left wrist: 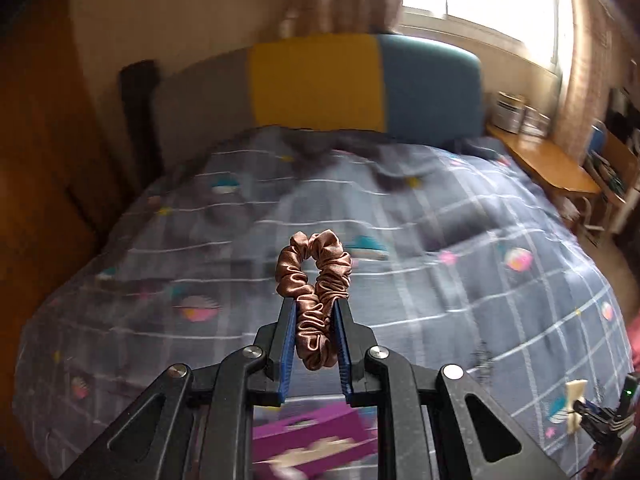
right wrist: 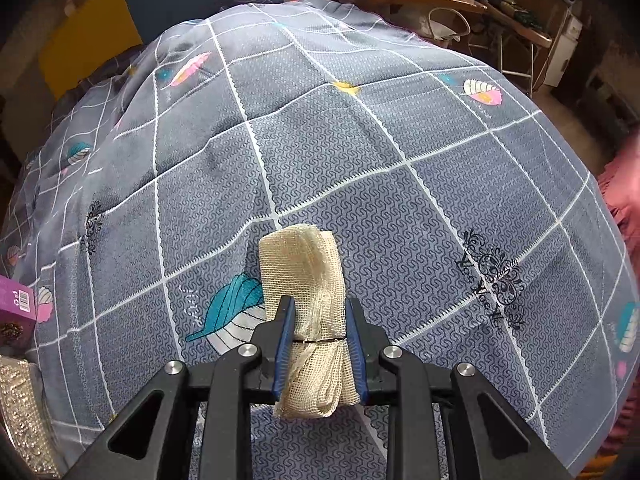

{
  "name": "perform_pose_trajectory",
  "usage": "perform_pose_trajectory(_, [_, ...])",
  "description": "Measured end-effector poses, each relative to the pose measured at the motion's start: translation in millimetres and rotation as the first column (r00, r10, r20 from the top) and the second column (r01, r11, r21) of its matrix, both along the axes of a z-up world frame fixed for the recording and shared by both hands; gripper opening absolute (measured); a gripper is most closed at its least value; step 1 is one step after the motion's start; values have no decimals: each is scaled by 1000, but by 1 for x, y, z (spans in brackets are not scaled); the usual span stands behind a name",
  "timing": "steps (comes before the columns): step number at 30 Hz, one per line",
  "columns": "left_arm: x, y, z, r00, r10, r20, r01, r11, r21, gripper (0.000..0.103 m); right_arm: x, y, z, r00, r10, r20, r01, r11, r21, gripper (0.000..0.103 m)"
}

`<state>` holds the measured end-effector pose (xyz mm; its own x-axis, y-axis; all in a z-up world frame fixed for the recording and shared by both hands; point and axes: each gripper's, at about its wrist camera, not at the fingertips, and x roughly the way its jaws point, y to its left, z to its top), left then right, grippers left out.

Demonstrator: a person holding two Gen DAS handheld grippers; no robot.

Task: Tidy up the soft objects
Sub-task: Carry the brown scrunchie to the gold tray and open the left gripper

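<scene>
- The left gripper (left wrist: pixel 314 312) is nearly closed, its blue pads clamped on a brown satin scrunchie (left wrist: pixel 314 300); the scrunchie's loop sticks out past the fingertips, in the air above the bed (left wrist: pixel 440 216).
- The right gripper (right wrist: pixel 319 308) is likewise nearly closed, pinching a folded cream mesh cloth (right wrist: pixel 304 276) across its middle; the cloth's ends stand out beyond and behind the pads.
- The bed wears a grey-blue checked quilt (right wrist: pixel 360 168) with leaf prints.
- A purple box (left wrist: pixel 316 440) lies on the quilt below the left gripper, blurred.
- A headboard (left wrist: pixel 320 80) of grey, yellow and blue panels stands at the far end.
- A wooden bench (left wrist: pixel 548 164) with tins sits beside the bed under the window.
</scene>
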<state>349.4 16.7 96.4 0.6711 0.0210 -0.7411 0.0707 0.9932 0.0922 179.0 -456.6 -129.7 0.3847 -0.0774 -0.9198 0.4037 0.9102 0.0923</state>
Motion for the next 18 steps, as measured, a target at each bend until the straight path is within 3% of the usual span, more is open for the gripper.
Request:
perform_pose_trajectory(3, [-13, 62, 1, 997, 77, 7, -77, 997, -1, 17, 1, 1, 0, 1000, 1, 1, -1, 1000, -5, 26])
perform_pose_trajectory(8, [-62, 140, -23, 984, 176, -8, -176, 984, -39, 17, -1, 1, 1, 1000, -7, 8, 7, 1000, -10, 26])
perform_pose_trajectory(13, [-132, 176, -53, 976, 217, 10, -216, 973, -86, 17, 0, 11, 2, 1000, 30, 2, -30, 996, -84, 26])
perform_pose_trajectory(18, [-195, 195, -80, 973, 229, 20, -227, 971, -77, 17, 0, 18, 2, 999, 52, 0, -51, 989, -136, 26])
